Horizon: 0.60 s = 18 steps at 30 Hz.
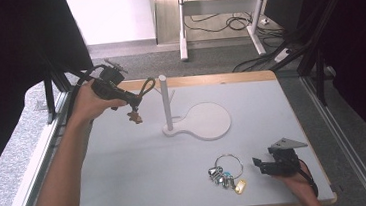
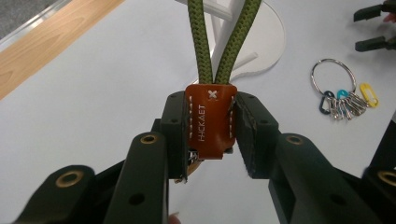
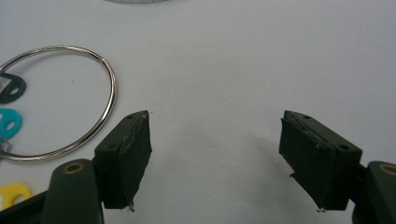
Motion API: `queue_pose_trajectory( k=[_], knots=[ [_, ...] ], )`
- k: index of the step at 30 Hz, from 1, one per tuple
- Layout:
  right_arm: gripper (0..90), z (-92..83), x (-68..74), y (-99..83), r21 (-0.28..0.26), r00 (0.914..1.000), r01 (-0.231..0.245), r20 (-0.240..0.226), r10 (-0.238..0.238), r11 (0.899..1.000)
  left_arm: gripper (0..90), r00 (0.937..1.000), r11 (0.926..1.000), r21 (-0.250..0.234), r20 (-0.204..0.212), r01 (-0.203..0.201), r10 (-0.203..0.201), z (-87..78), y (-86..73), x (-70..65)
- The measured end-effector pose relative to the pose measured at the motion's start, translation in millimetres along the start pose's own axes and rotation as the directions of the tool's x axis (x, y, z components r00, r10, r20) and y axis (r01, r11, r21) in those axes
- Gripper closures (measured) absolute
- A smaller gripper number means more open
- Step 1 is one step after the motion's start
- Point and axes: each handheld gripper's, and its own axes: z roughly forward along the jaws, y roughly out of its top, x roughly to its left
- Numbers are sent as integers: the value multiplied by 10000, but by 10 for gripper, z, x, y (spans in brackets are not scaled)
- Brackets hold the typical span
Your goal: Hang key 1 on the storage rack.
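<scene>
A pale grey desk (image 1: 126,163) with a light wooden edge is seen from above, set on grey carpet with cables trailing behind. A white peg stand (image 1: 165,104) is placed near the middle. The left gripper (image 1: 133,103) is held above the desk's far left, its jaws clamped on a brown leather tab (image 2: 210,121) stamped "HCKAET" (lettering small), from which an olive cord loop (image 2: 224,42) extends. The right gripper (image 3: 215,158) is rested low with its jaws wide apart, beside a key ring (image 1: 228,167).

A white table (image 1: 126,168) with a wooden edge fills the frame. A white post stand (image 1: 198,124) sits at centre. A key ring (image 1: 227,172) lies lower right.
</scene>
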Motion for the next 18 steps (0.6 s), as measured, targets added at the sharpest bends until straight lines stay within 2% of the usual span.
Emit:
queue_pose_trajectory(
  k=[6,13,18],
  knots=[
    [252,5,-5,-5,34,10000,18,32,-18,10000,669,9996,9996,-62,125,258,-257,42,30,35],
    [252,3,2,0,37,10000,51,3,-51,10000,669,9988,9987,115,53,493,-493,88,51,104],
    [253,5,-3,-3,59,10000,28,-24,-28,10000,668,9987,9985,253,130,482,-486,164,71,125]
  ],
)
